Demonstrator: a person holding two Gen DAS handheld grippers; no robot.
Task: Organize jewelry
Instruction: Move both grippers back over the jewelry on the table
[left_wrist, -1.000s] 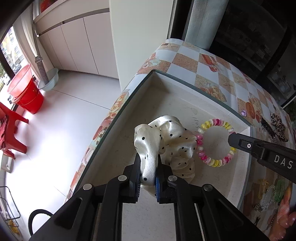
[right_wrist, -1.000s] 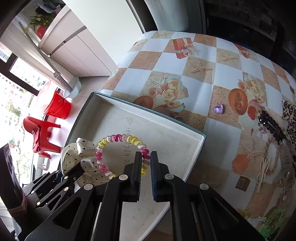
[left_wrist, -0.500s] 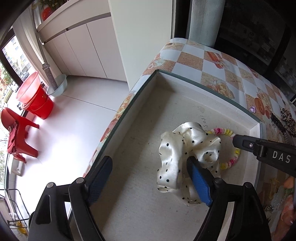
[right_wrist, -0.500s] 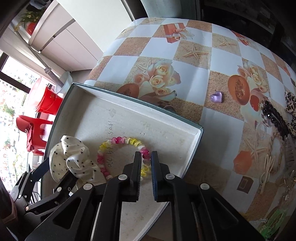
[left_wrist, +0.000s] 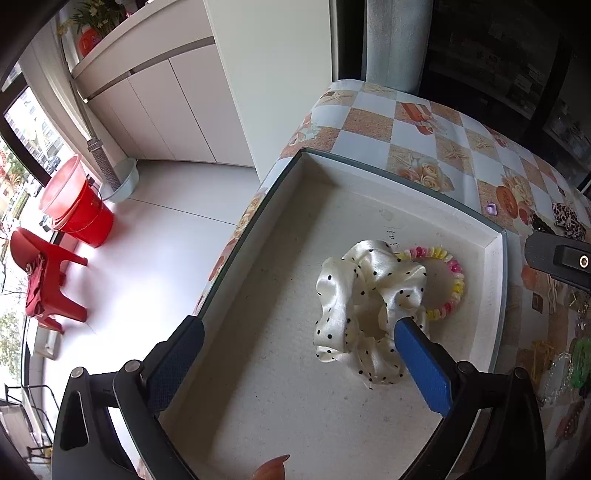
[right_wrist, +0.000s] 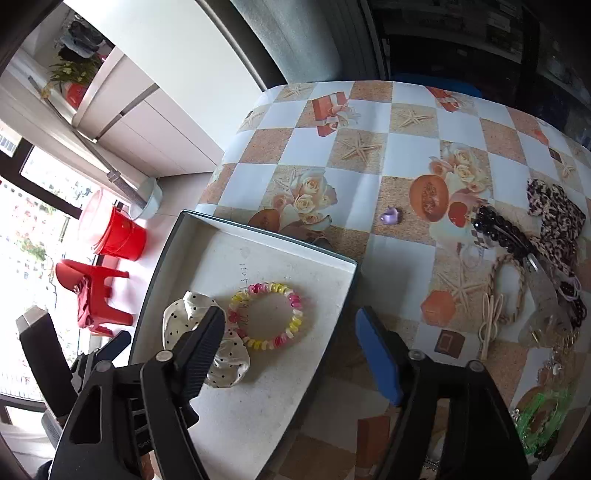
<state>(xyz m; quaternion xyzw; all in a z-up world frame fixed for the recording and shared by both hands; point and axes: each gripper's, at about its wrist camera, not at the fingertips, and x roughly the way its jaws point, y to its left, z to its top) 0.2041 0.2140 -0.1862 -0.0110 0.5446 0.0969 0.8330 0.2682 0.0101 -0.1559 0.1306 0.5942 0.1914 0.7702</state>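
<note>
A shallow white tray (left_wrist: 406, 177) with a dark rim sits at the table's left edge. A white scrunchie with black dots (left_wrist: 362, 295) lies on its floor, overlapping a pink and yellow coil bracelet (left_wrist: 456, 284). My left gripper (left_wrist: 295, 325) hovers over the tray, its jaws opening wide; the scrunchie lies loose below, near the blue right pad. In the right wrist view my right gripper (right_wrist: 291, 314) is also opening above the bracelet (right_wrist: 266, 314), which lies free beside the scrunchie (right_wrist: 181, 317) in the tray (right_wrist: 258, 232).
Right of the tray, the checked tablecloth holds a purple heart (right_wrist: 391, 215), a black bead clip (right_wrist: 498, 229), a leopard scrunchie (right_wrist: 557, 214), beige clips (right_wrist: 491, 317) and a green piece (right_wrist: 543, 410). A red bucket (left_wrist: 77, 210) and a red stool (left_wrist: 48, 280) stand on the floor to the left.
The left gripper let go of the scrunchie, which dropped into the tray. The right gripper opened off the bracelet and rose. Both now stand wide and higher.
</note>
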